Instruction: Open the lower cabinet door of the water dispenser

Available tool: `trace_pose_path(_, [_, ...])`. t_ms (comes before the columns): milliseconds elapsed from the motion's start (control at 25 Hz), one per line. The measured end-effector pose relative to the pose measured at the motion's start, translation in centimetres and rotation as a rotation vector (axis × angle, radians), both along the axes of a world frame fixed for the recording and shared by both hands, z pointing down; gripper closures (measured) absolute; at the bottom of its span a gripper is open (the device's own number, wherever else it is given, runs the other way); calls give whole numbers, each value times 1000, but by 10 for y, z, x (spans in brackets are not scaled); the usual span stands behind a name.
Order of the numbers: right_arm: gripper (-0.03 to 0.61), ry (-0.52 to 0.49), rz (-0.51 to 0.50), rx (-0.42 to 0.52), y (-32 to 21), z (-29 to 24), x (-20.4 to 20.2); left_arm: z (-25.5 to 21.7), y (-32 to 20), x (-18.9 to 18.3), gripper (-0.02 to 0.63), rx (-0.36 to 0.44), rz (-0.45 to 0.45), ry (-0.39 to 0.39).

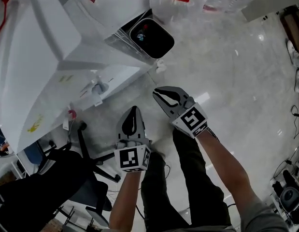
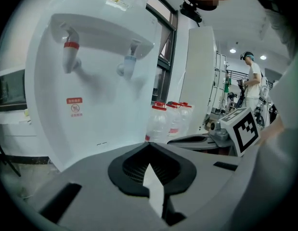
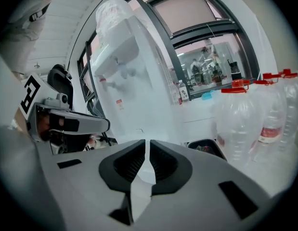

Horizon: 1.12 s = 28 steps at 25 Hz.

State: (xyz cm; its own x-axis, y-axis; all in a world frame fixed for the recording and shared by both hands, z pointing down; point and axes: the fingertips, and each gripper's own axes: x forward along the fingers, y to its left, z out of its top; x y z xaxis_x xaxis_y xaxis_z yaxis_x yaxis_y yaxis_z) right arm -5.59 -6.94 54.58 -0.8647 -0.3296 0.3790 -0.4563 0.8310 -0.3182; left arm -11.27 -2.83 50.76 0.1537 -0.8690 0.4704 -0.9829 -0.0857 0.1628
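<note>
The white water dispenser stands right in front of the left gripper, with a red tap and a blue tap in its recess. Its lower front panel shows only as a strip above the gripper's body, and the door's edge is hidden. My left gripper is shut and empty, a short way off the panel. In the head view the dispenser is at upper left, with the left gripper and the right gripper side by side before it. The right gripper is also shut with nothing held.
Several clear water bottles with red caps stand to the dispenser's right. A black-lined bin sits beside it. A black office chair is at lower left. Another person stands far back in the room.
</note>
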Motion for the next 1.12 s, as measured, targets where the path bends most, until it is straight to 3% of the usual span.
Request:
trace_pose_path(280, [545, 18, -4, -20, -9, 48, -11, 46, 2, -15, 606, -31, -17, -31])
trace_pose_path(720, [413, 141, -88, 24, -50, 110, -33, 91, -6, -30, 606, -70, -12, -32])
trace_pose_path(880, [370, 175, -140, 43, -69, 123, -41, 97, -15, -35, 606, -62, -11, -31])
trace_pose_path(1120, [360, 253, -249, 113, -80, 132, -55, 104, -15, -34, 606, -76, -14, -32])
